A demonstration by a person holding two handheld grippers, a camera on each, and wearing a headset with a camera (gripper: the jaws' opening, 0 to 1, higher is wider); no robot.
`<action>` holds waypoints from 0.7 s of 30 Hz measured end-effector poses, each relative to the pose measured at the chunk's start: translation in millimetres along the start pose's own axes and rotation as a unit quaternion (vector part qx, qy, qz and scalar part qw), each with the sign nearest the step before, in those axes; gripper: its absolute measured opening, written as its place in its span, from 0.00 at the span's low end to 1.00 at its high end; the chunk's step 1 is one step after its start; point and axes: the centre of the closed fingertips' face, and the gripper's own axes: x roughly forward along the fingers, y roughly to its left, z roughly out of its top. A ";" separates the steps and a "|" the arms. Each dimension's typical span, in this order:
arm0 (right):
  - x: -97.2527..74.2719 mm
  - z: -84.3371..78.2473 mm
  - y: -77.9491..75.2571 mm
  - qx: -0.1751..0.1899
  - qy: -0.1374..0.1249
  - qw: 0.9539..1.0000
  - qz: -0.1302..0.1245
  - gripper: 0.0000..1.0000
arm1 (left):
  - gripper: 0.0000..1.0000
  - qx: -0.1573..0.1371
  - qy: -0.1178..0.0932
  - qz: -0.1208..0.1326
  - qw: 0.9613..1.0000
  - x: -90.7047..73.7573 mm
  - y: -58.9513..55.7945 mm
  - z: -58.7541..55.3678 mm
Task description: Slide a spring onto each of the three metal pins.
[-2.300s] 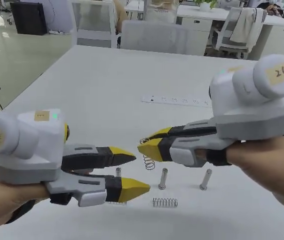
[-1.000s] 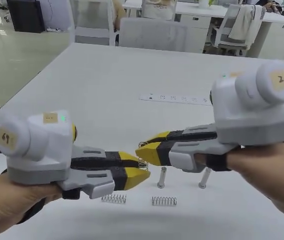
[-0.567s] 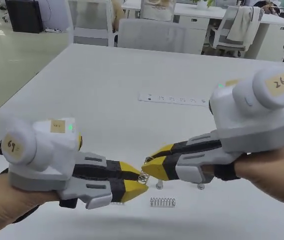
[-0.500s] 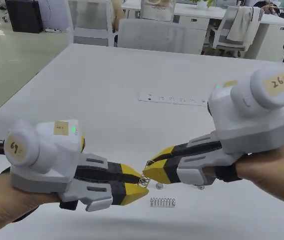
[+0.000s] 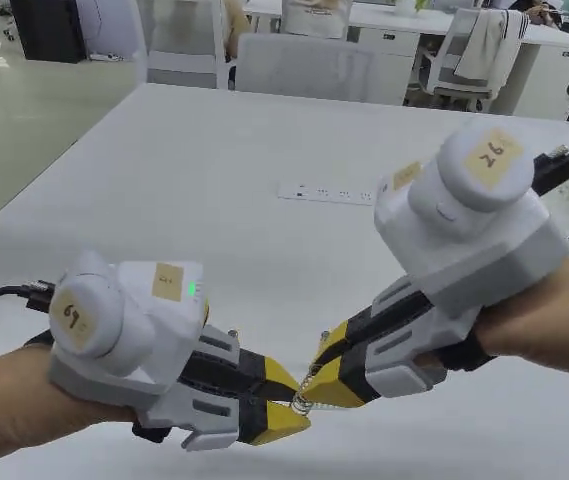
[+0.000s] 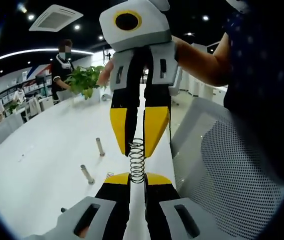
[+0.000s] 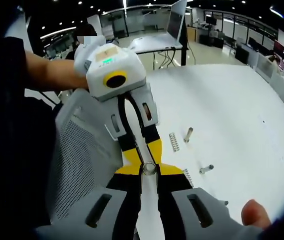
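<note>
**Rolled and dipped since half a second ago**

Right gripper (image 5: 319, 380) rolled over and pitched steeply nose-down, paper label now slanted; left gripper (image 5: 289, 408) tucked low beneath it.

- Table (image 5: 214, 180): white, matt, flat.
- Both grippers: white moulded shells, black jaws, yellow wedge tips. Each pair closed to a slit on one end of the same spring (image 6: 137, 160), probably to keep the coil straight and under control while lining it up.
- Pins (image 6: 100, 146): short, bright metal cylinders on the table; two in sight, both bare.
- Spring: thin steel wire, open coils, held aloft between the tips, not yet on a pin.
- Spare spring (image 7: 172, 141): lying flat just beside one pin.
</note>
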 end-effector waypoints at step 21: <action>12.1 -13.5 1.9 -0.039 0.077 0.996 0.017 0.09 | 0.02 0.005 0.000 -0.004 1.000 2.3 -3.6 7.6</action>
